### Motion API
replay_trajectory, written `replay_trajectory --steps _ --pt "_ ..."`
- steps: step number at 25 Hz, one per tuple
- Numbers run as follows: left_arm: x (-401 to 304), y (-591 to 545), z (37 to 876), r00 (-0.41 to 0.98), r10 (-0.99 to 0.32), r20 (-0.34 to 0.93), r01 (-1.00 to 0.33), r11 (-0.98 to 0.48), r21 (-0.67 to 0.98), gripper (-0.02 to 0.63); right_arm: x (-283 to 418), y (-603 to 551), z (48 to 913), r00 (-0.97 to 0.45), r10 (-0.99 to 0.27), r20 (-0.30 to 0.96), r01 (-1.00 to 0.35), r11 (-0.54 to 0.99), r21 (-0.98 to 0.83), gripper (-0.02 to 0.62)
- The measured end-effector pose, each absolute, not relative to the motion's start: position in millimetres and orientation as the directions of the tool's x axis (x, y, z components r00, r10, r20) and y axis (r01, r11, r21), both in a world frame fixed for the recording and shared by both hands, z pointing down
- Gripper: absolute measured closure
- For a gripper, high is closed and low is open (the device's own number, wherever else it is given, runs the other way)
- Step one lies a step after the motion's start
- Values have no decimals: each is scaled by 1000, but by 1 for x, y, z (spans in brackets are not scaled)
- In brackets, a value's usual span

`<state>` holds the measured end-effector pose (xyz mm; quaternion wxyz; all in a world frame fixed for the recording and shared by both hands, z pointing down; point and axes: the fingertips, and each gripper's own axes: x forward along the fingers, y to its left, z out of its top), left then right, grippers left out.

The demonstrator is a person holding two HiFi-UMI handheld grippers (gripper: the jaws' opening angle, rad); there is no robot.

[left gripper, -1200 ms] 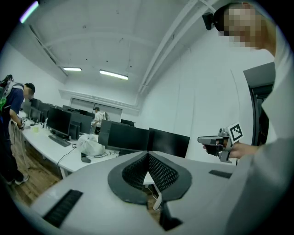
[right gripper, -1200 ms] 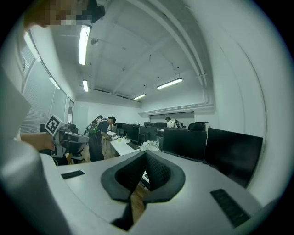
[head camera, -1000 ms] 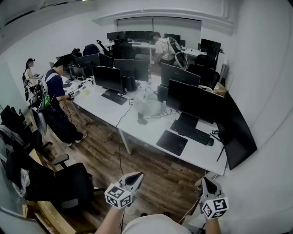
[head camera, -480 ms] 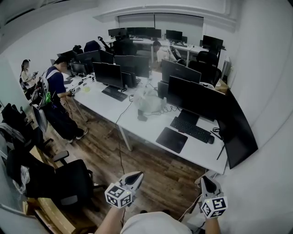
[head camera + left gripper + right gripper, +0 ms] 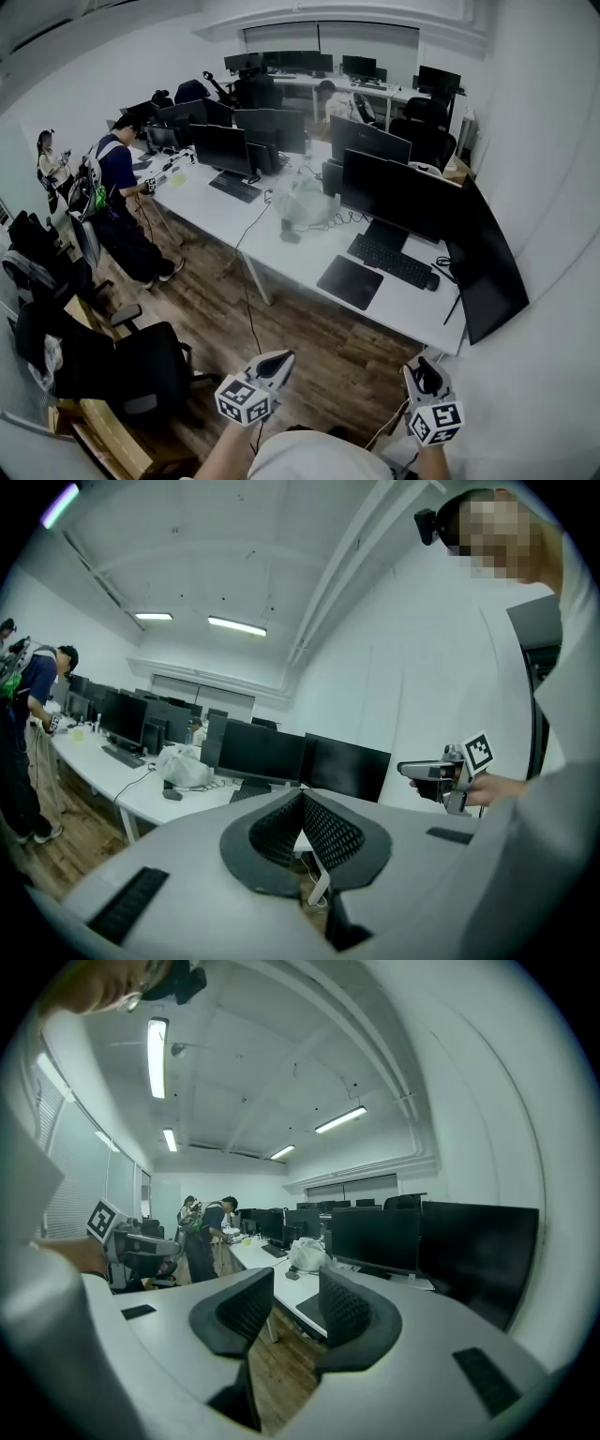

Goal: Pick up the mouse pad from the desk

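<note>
Two empty ribbed tongs, left tongs (image 5: 300, 795) closed, right tongs (image 5: 295, 1284) opening, flat dark mouse pad (image 5: 350, 281) on desk (image 5: 281, 255).

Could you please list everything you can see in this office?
desk: one long, white, centre
monitors: several, black, along the desk
mouse pad: one, black, desk's near edge
keyboards: two, black, nearer one beyond the mouse pad
mouse: one, black, right of nearer keyboard
bag: one, whitish, mid-desk
chairs: several, black, nearest lower left
people: three, nearest at desk's left end
left claw: one, grey, bottom centre, shut
right claw: one, grey, bottom right, empty, just been opening
</note>
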<state>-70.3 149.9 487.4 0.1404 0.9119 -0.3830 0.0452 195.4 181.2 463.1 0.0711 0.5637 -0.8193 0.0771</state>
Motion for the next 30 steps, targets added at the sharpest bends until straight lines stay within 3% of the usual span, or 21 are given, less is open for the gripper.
replay_trajectory --steps 17,30 --pt "-50 159 505 679 -696 233 -734 -636 237 591 204 188 493 -407 -878 251 -913 396 -97 388" --pt "-62 78 533 694 -670 264 -720 -647 251 591 190 117 520 -380 -865 329 -924 370 -94 385"
